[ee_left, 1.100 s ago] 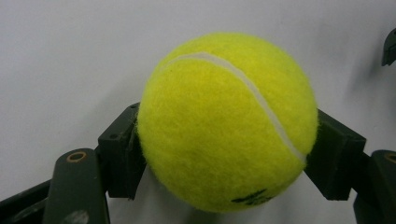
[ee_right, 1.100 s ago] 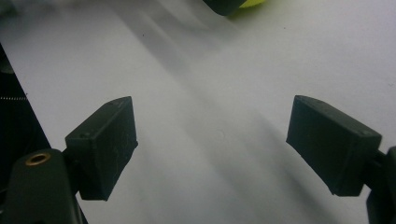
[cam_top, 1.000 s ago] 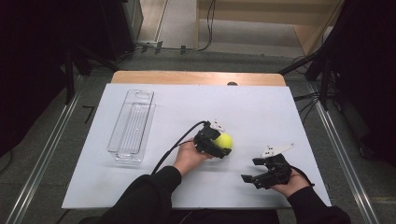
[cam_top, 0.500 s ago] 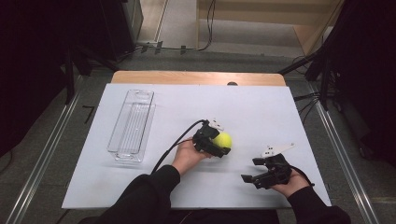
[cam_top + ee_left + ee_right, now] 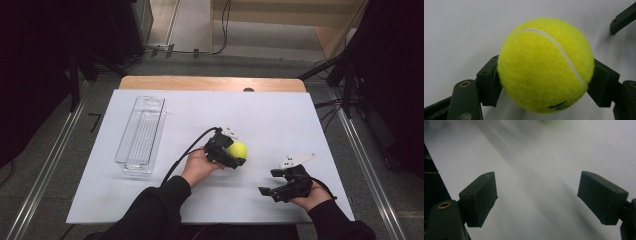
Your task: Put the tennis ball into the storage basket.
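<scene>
Left gripper [image 5: 231, 152], near table centre, is clamped on the tennis ball [image 5: 237, 149]; both pads bear on its sides in the left gripper view. Right gripper [image 5: 282, 182], at four o'clock from the ball, stands with jaws wide apart and nothing between them. Risk: a round, fuzzy ball may squirt out if the squeeze slackens. Clear tray [image 5: 141, 134] lies at nine o'clock, well apart; path across the white table [image 5: 280, 115] appears unobstructed.
</scene>
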{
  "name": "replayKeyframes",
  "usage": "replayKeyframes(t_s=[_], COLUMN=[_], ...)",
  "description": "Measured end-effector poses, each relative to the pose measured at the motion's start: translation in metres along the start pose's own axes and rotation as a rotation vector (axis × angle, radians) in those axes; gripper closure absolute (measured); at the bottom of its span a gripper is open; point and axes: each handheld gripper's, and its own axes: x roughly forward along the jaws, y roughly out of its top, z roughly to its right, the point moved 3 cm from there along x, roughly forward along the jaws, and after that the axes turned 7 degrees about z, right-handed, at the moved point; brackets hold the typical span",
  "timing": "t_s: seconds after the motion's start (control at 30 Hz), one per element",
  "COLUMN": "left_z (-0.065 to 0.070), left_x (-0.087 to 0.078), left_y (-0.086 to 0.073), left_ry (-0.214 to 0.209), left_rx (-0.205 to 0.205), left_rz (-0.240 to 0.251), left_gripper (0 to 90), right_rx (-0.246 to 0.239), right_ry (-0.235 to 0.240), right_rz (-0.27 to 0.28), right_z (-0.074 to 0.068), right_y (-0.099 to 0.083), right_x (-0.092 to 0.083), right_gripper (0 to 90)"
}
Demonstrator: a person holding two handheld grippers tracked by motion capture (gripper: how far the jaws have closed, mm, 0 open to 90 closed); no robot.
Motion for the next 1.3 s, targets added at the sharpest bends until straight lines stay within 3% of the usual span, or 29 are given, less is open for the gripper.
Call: replayKeyframes(t_s=[0.87, 1.3], left_z=[0.003, -0.005], left_x=[-0.027, -0.043], left_y=[-0.001, -0.001], left_ry=[-0.015, 0.001], left_rx=[-0.018, -0.036], left_rz=[0.002, 0.012], left_gripper=[26.4, 26.3], right_rx=[0.0, -0.003], right_ry=[-0.002, -0.001], right_rz=[0.0, 0.003], right_z=[0.0, 0.001], right_y=[0.001, 0.001], right_x=[0.0, -0.001], right_gripper=[14.0, 13.9])
